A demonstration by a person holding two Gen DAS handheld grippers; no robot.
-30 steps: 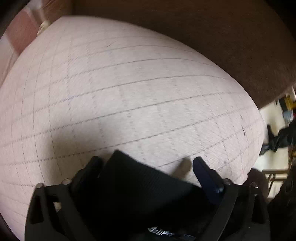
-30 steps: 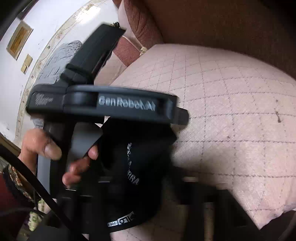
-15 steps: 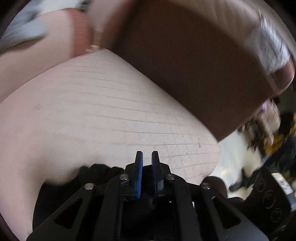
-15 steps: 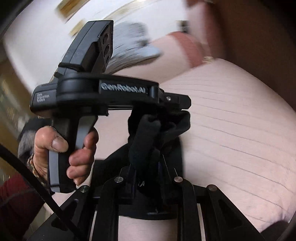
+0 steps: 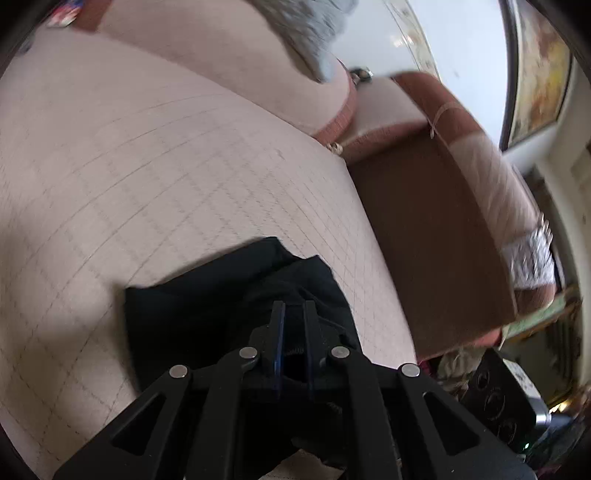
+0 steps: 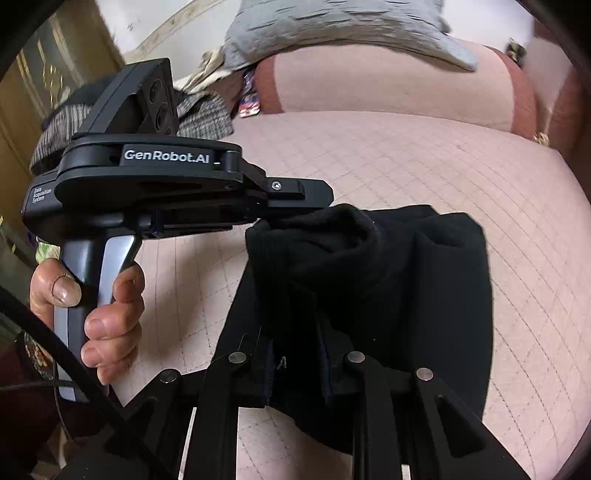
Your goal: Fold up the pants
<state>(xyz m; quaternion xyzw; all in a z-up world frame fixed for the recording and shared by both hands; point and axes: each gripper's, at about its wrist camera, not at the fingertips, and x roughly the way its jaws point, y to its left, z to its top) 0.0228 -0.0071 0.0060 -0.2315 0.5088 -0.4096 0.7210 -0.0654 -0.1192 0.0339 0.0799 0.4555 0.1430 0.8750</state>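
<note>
Where both views are filled from edge to edge, a pink quilted sofa seat cushion (image 5: 177,177) (image 6: 424,173) with a stitched diamond grid forms the work surface. Pink backrest cushion (image 6: 388,85) (image 5: 236,55) with reddish-brown trim, across the top of the right wrist view and the upper middle of the left wrist view. Brown sofa armrest (image 5: 436,236), right of centre in the left wrist view, with a pale cover along its top. Grey textured pillow (image 6: 332,26) (image 5: 310,26), on top of the backrest, top centre of both views. White wall (image 5: 461,44) and a framed picture (image 5: 535,70), upper right of the left wrist view. Grey checked cloth (image 6: 199,114), upper left of the right wrist view, partly hidden behind the left gripper's body. Cluttered floor at the lower right edge of the left wrist view, too blurred to identify.

Black pants (image 5: 207,295) (image 6: 399,280), bunched, lifted slightly off the cushion, centre of both views.

Left gripper (image 5: 293,321) (image 6: 273,218), fingers pinched tight on a pants fold; body marked "GenRobot.AI", held by the left hand (image 6: 92,295) at lower left of the right wrist view.

Right gripper (image 6: 297,354), fingers clamped on the pants at bottom centre, cloth draping over them.
</note>
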